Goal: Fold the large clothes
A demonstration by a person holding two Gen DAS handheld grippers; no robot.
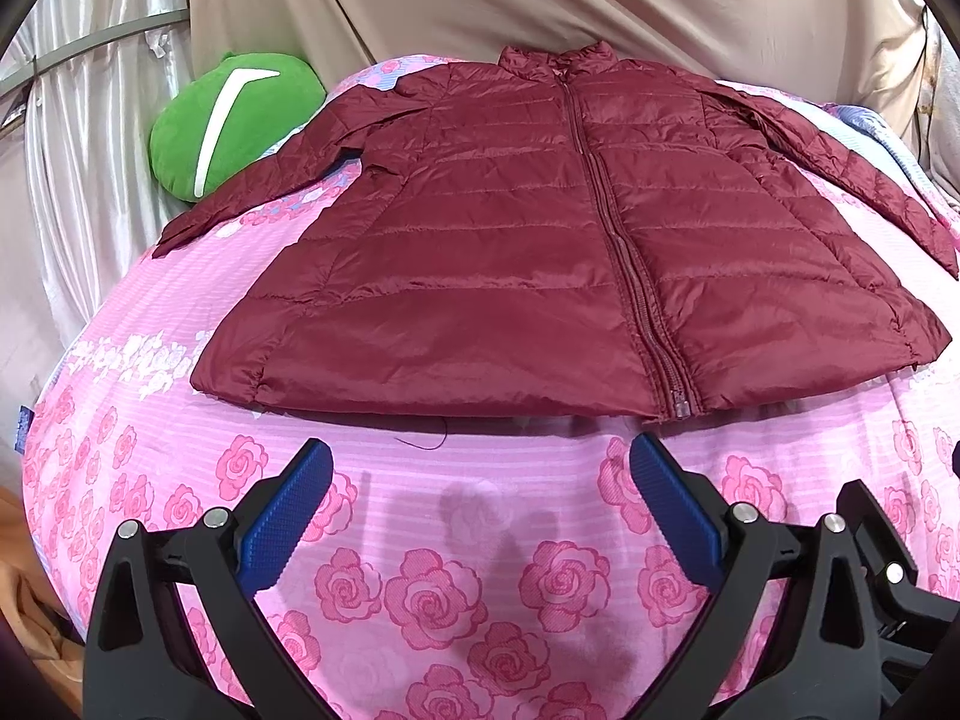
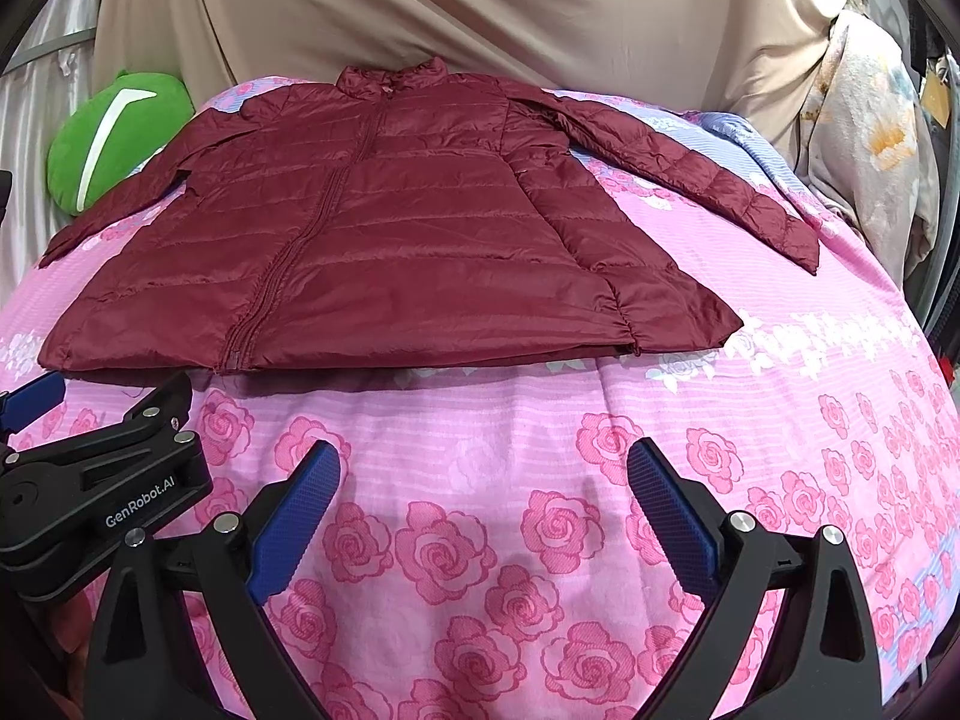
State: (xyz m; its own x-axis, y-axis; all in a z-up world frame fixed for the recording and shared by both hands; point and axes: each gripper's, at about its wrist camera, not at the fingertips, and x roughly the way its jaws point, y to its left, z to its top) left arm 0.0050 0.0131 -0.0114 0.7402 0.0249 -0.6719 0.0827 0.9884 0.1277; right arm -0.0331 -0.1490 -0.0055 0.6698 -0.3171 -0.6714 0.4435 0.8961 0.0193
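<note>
Left wrist view: my left gripper (image 1: 480, 480) hangs released, jaws spread wide over the rose-print bedspread (image 1: 420, 588), grasping nothing, and its tips sit just short of the jacket's hem. The maroon quilted jacket (image 1: 510, 252) lies flat and face up in the middle of the bed, zipper (image 1: 624, 276) closed from hem to collar (image 1: 558, 60), both sleeves spread outward. No fold is in it — I judge the task at its start, with the sleeves to bring in and the body to double over. The left sleeve (image 1: 240, 204) runs toward a green cushion (image 1: 234, 120) and ends near it; that side is the tighter one. The hem edge is straight and free, with bare bedspread in front of it for an approach. Right wrist view: my right gripper (image 2: 483, 480) is likewise let go, jaws wide, empty, hovering over bedspread short of the hem. The jacket sits ahead and to the left; its right sleeve (image 2: 690, 168) angles out to a cuff with open bedspread all around it — plenty of room to lift and swing it inward. The beige drape (image 2: 480, 12) hangs behind the collar, so space beyond the collar looks limited. The left gripper's body shows at the lower left, near mine, so I would spread the two apart before reaching.
</note>
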